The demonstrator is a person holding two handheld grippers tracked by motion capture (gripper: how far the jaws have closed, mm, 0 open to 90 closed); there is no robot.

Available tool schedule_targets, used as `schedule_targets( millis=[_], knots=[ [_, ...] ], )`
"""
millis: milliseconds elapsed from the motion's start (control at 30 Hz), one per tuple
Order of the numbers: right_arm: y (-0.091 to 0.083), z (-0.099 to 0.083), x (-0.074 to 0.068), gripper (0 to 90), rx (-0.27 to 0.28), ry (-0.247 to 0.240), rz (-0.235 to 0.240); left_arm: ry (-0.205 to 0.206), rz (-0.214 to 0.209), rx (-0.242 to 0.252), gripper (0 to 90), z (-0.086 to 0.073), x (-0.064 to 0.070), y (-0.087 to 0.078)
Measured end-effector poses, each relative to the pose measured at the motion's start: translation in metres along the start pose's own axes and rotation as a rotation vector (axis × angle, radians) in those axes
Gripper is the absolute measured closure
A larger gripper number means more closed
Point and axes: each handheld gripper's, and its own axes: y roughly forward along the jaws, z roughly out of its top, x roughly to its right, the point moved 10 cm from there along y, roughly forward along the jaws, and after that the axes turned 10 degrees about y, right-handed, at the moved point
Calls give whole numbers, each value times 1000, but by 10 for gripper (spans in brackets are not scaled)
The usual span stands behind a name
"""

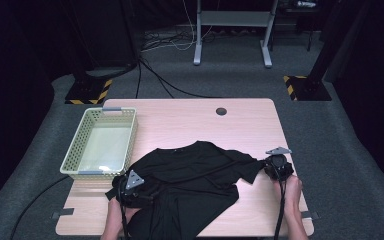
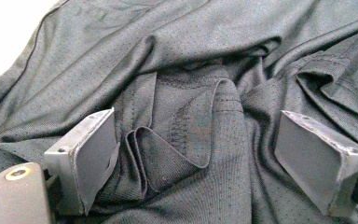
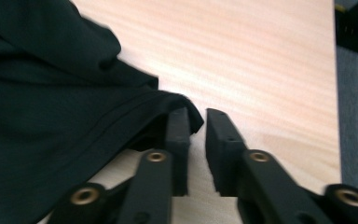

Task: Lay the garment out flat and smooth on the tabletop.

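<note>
- The shirt (image 1: 190,175) lies crumpled on the near half of the desk (image 1: 250,125), part of it hanging over the near edge; I judge the folding barely begun.
- My left gripper (image 1: 130,186) sits over the left sleeve with its jaws wide apart, bunched cloth between them, nothing pinched.
- My right gripper (image 3: 196,135) is at the right sleeve's tip: jaws nearly together, a narrow gap showing, the cloth edge lapping one jaw.
- The basket (image 1: 82,140) stands empty at the desk's left; flattening, folding and stowing all look left to do.

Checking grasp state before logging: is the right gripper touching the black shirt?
Touching. The right gripper view shows the shirt sleeve edge draped over one jaw of the right gripper, with nothing pinched in the narrow gap.
</note>
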Motion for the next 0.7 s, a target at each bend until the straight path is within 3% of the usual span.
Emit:
schedule_targets(
  millis=[67,233,300,367,433,533,700],
  knots=[
    [-9,7,-8,692,49,-6,35,-1,2,0,135,0,0,0],
    [-22,26,-37,610,111,-49,115,-2,3,0,135,0,0,0],
    [-19,29,-52,592,106,-73,150,-2,3,0,135,0,0,0],
    [-7,25,-69,567,68,-116,173,-2,3,0,135,0,0,0],
    [8,19,-81,552,36,-152,167,-2,3,1,135,0,0,0],
    [26,16,-82,551,23,-150,130,-2,3,0,135,0,0,0],
    [34,21,-78,747,44,-125,113,-2,3,0,135,0,0,0]
  ],
)
